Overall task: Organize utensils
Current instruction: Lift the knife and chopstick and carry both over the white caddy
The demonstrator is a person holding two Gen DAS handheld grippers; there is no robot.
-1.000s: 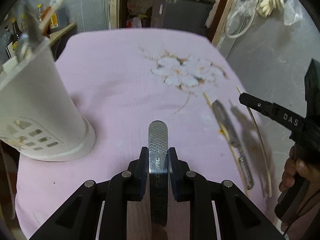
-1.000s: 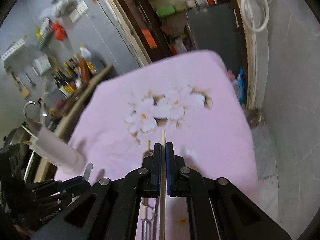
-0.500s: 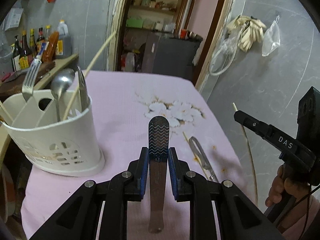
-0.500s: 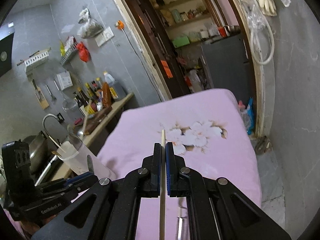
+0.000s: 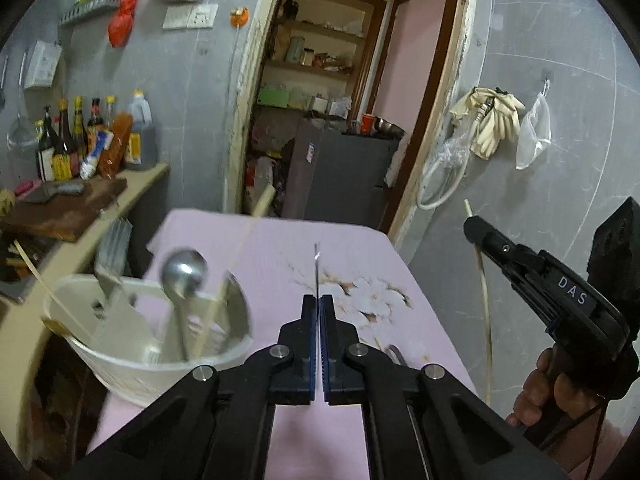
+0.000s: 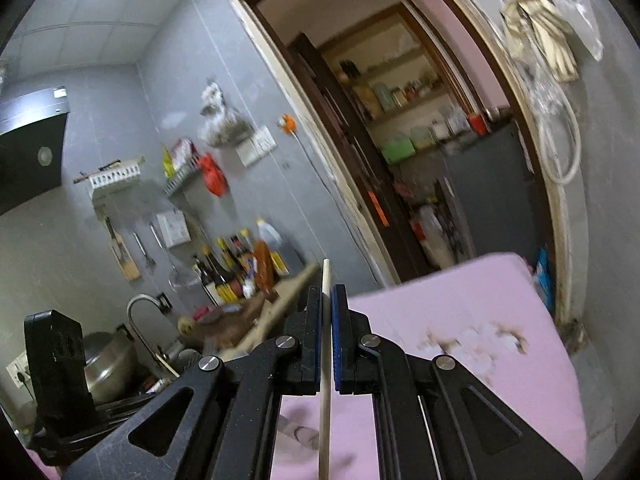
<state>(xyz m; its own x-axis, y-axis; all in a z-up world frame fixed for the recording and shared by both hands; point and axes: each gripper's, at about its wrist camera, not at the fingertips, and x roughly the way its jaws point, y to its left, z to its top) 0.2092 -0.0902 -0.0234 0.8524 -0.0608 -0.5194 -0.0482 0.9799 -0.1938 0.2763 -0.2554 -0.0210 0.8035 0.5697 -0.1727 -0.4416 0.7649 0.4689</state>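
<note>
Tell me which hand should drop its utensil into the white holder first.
Left, probably. The left gripper, shut on a flat metal utensil seen edge-on, has the holder close below on its left. The right gripper, shut on a chopstick, sits farther off, holder out of its view.

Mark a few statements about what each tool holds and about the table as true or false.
1. The left tool grips a thin metal utensil seen edge-on. True; its jaws have just closed further on it.
2. The right tool is empty. False: it is shut on a wooden chopstick.
3. A spoon stands in the white holder. True.
4. The tablecloth is blue. False: it is pink with a flower print.
</note>
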